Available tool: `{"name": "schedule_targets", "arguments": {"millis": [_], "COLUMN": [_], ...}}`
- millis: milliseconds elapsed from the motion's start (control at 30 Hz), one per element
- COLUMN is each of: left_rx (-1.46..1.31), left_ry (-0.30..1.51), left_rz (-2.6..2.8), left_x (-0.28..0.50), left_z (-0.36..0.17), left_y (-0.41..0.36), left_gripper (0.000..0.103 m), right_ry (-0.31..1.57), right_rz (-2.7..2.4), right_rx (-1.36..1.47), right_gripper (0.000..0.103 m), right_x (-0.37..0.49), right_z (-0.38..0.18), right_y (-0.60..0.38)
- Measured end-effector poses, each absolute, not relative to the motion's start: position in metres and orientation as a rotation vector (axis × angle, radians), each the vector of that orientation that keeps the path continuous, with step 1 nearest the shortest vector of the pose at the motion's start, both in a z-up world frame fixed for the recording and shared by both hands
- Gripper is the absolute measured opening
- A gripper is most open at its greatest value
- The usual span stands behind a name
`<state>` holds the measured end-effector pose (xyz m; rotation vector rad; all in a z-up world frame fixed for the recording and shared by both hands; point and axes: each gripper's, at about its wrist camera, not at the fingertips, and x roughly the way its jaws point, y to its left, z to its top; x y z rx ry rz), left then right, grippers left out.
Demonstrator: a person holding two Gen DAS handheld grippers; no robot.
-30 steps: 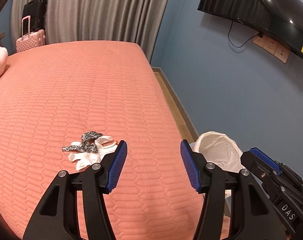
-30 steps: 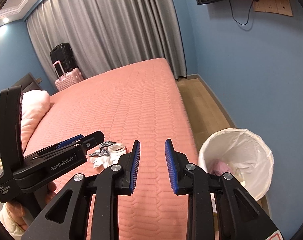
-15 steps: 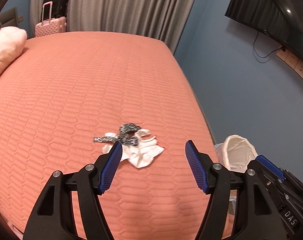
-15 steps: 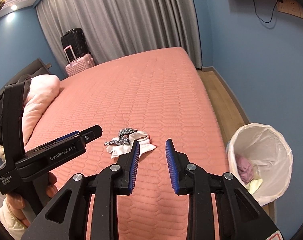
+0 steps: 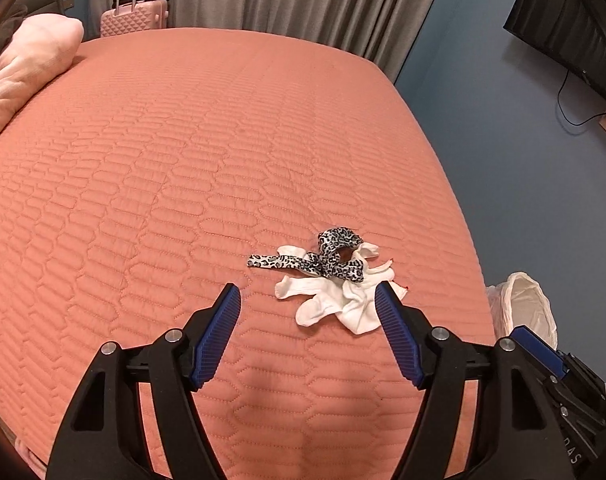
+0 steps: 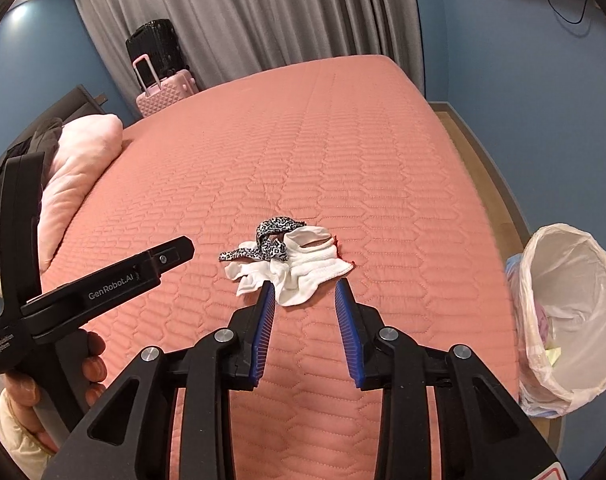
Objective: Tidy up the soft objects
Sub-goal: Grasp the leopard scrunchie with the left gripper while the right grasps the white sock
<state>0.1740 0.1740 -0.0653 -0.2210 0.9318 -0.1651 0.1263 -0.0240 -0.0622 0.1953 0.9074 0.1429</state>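
Note:
A small heap of white socks lies on the salmon quilted bed, near its front right corner. A leopard-print band is draped over the heap's far side. My left gripper hovers just short of the heap, its jaws opening with nothing between them. My right gripper hangs above the heap's near edge, its narrower jaws opening too and gripping nothing. The left gripper's body, held by a hand, shows at the left of the right wrist view.
A bin lined with a white bag stands on the floor right of the bed, with pink and yellow items inside. A pink pillow lies at the bed's left. Pink and black suitcases stand by grey curtains.
Both grippers have dropped closer to the sock heap, which now looms larger and more central. The left jaws have spread wider; the right jaws have widened slightly.

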Motion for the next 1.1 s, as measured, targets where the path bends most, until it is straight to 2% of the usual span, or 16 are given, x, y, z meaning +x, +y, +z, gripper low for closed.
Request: {"name": "schedule_targets", "arguments": {"millis": [333,767,967,1067,1100], "left_rx": [-0.232,-0.247,-0.255,-0.261,-0.262], "left_ry": [0.997,1.053,1.087,1.088,1.086], "left_rz": [-0.171,-0.206,-0.228,-0.224,-0.223], "left_x": [0.212,0.257,0.267,0.267,0.267], "left_z": [-0.097,-0.130,-0.144,-0.146,-0.145], "left_y": [0.174,0.151,0.147,0.149,0.150], "left_gripper": [0.074,0.073,0.045,0.031,0.022], "right_ry": [0.995,1.097,1.113,1.116,1.117], "right_rz": [0.148,0.123,0.140,0.150,0.155], "right_rx": [0.210,0.265,0.286,0.290,0.290], "right_gripper": [0.031,0.031,0.031,0.024,0.017], "right_x": [0.170,0.213,0.225,0.229,0.229], "right_z": [-0.112,-0.175,-0.188,-0.191,-0.192], "right_y": [-0.013,-0.015,-0.011,-0.008,-0.007]}}
